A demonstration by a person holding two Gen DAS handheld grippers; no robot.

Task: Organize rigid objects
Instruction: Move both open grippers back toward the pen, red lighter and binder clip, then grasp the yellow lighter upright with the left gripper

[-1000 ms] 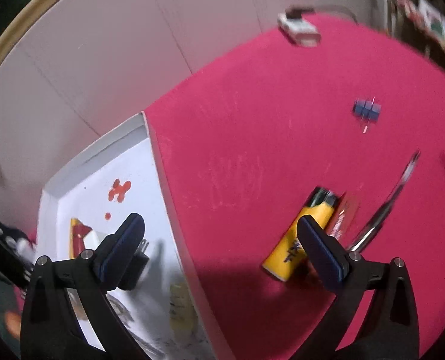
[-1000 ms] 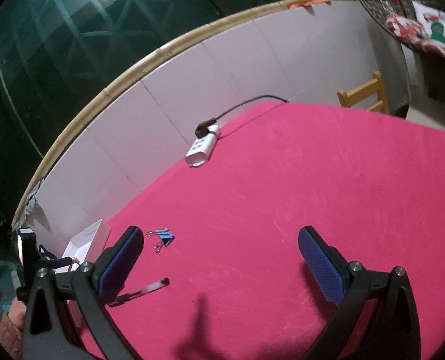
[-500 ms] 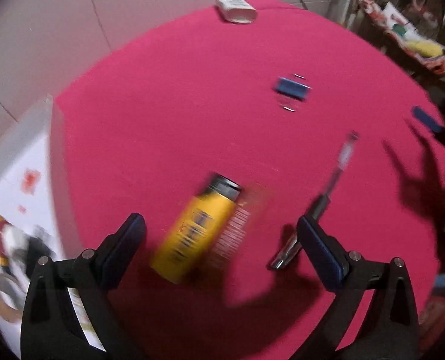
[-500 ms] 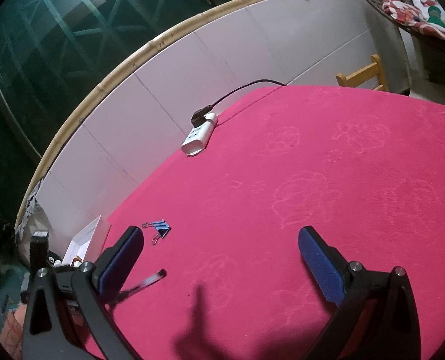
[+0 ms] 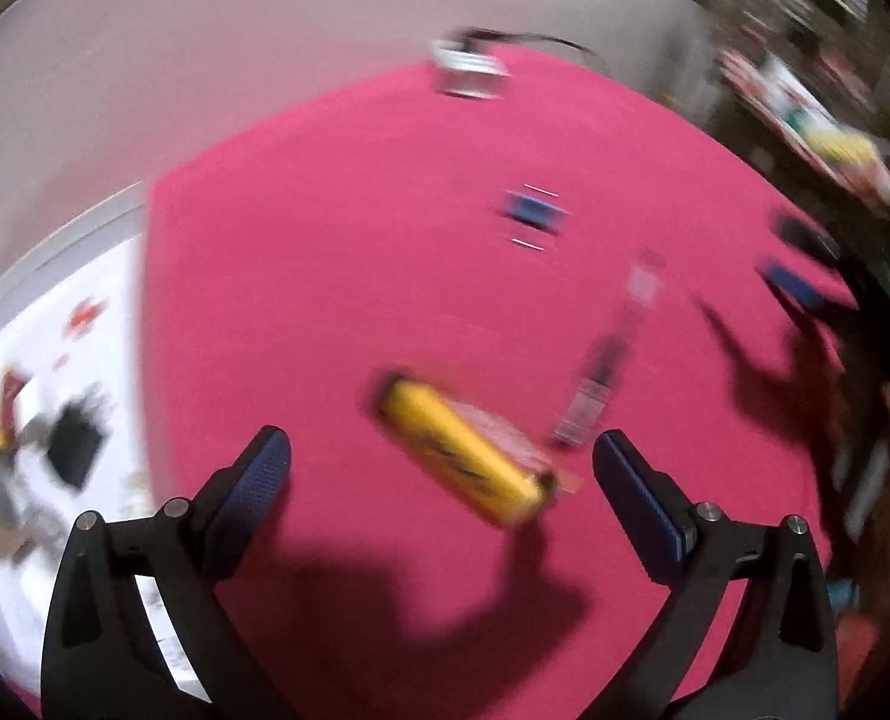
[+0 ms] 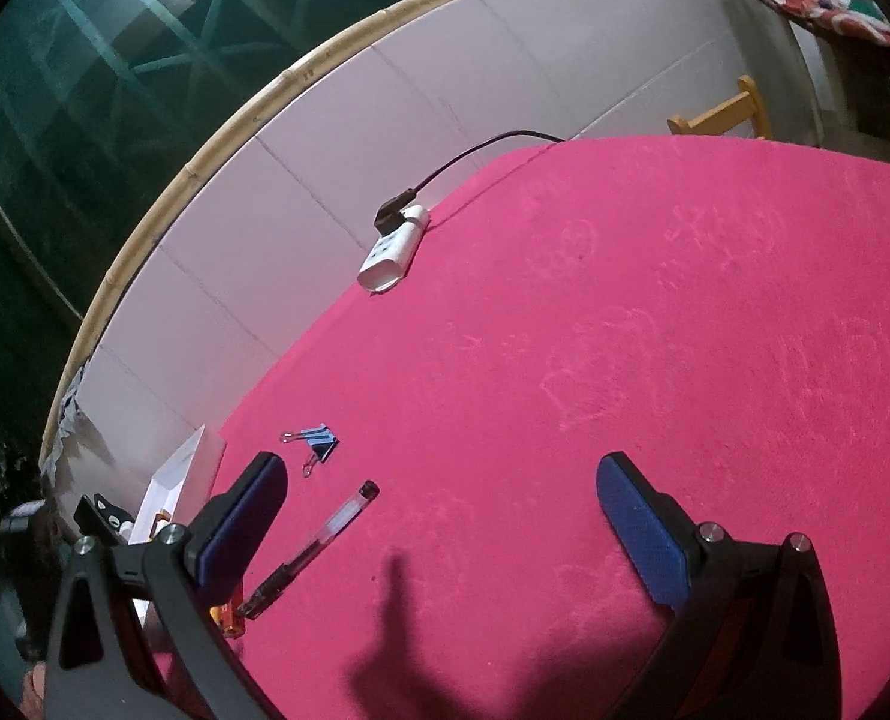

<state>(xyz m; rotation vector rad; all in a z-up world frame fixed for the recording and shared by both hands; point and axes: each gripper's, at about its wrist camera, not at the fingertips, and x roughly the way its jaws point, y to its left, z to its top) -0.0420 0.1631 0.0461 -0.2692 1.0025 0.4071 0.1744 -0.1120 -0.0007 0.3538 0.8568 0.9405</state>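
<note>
A yellow cylinder (image 5: 463, 456) lies on the pink table (image 5: 349, 252), just ahead of my open, empty left gripper (image 5: 442, 480). A clear pen (image 5: 607, 360) lies right of it and a blue binder clip (image 5: 532, 216) farther off. A white box (image 5: 55, 390) with small items stands at the left. The left view is blurred. My right gripper (image 6: 442, 510) is open and empty above the table (image 6: 655, 330). The pen (image 6: 319, 540) and the binder clip (image 6: 319, 441) lie by its left finger; the box (image 6: 172, 486) is beyond.
A white power strip (image 6: 394, 249) with a black cable lies at the table's far edge, also in the left view (image 5: 469, 69). A white wall panel (image 6: 325, 150) runs behind the table. A wooden chair (image 6: 724, 114) stands past the far right corner.
The left wrist view swung from the box over the table. The yellow cylinder now lies between the left fingers at a different angle. The right view shifted slightly; the pen looks nearer.
</note>
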